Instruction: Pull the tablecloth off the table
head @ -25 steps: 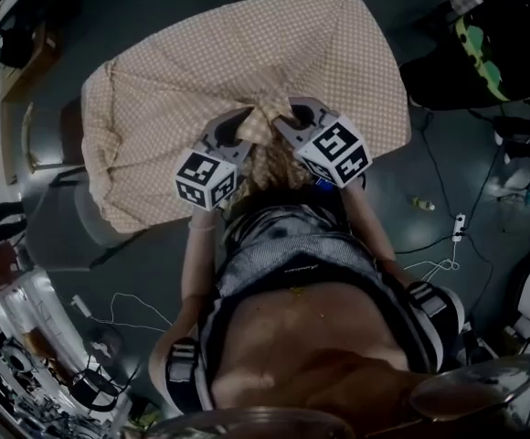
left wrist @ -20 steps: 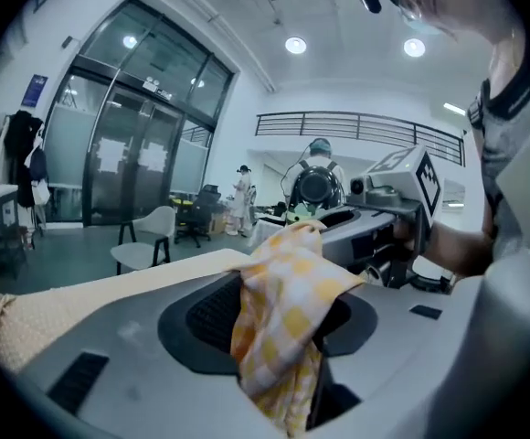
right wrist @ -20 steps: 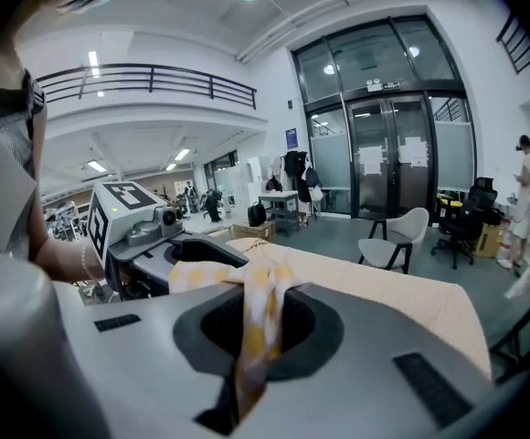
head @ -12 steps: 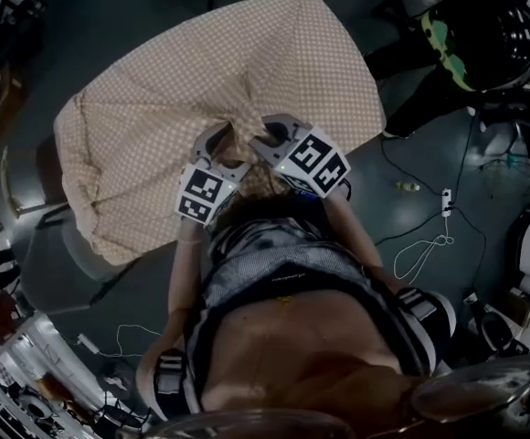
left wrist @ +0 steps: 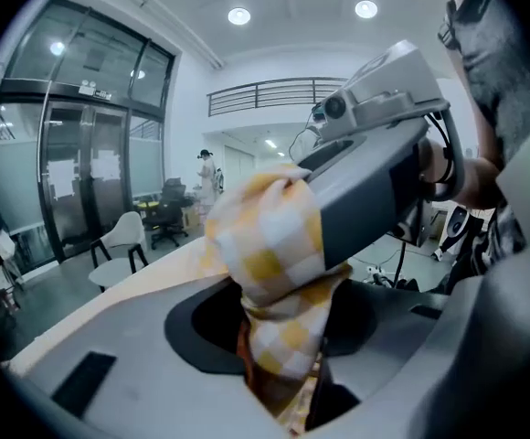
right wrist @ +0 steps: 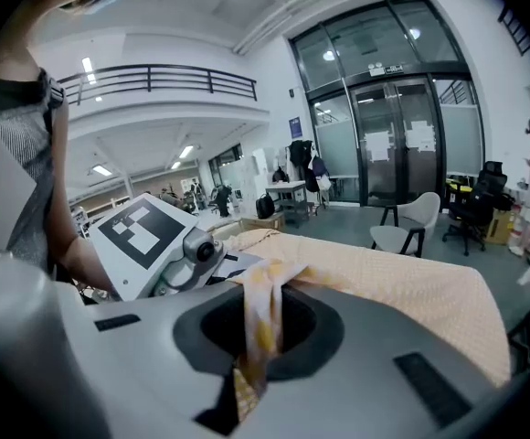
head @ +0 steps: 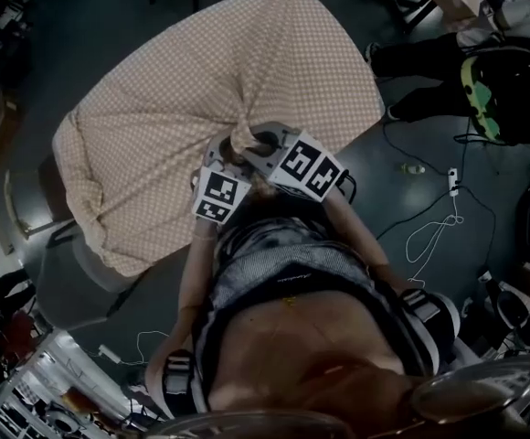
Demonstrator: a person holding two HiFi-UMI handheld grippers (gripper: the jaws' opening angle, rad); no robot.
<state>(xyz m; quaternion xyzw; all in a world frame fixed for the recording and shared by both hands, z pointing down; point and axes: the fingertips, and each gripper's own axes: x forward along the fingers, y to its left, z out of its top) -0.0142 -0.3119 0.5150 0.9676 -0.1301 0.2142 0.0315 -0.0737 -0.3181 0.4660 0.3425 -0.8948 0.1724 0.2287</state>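
The checked tablecloth [head: 201,90] is still spread over the whole table, filling the head view from about 9 o'clock round to 1 o'clock. Its edges hang toward the grey floor [head: 402,208], so the table itself is totally hidden. The near edge is bunched into a ridge running to dead centre, where both grippers meet. The right gripper [head: 267,144], at roughly 2 o'clock of that bunch, is clamped fully tight on a thin twist of cloth. The left gripper [head: 221,154], at 8 o'clock of it, has just been closing its jaws. There's a fat wad of cloth between them that they look to be squeezing, so they stand a fair way apart. I'd call this the grab-and-regrip step, with the pull not really begun. Next move, my guess: both hands draw back toward 6 o'clock together, grips firm, till the far corner at 12 o'clock slides off. Writing-wise there's nothing readable, just black-and-white marker squares [head: 312,167] on the cubes. The sheets on the glass doors [right wrist: 388,140] are too small to read.
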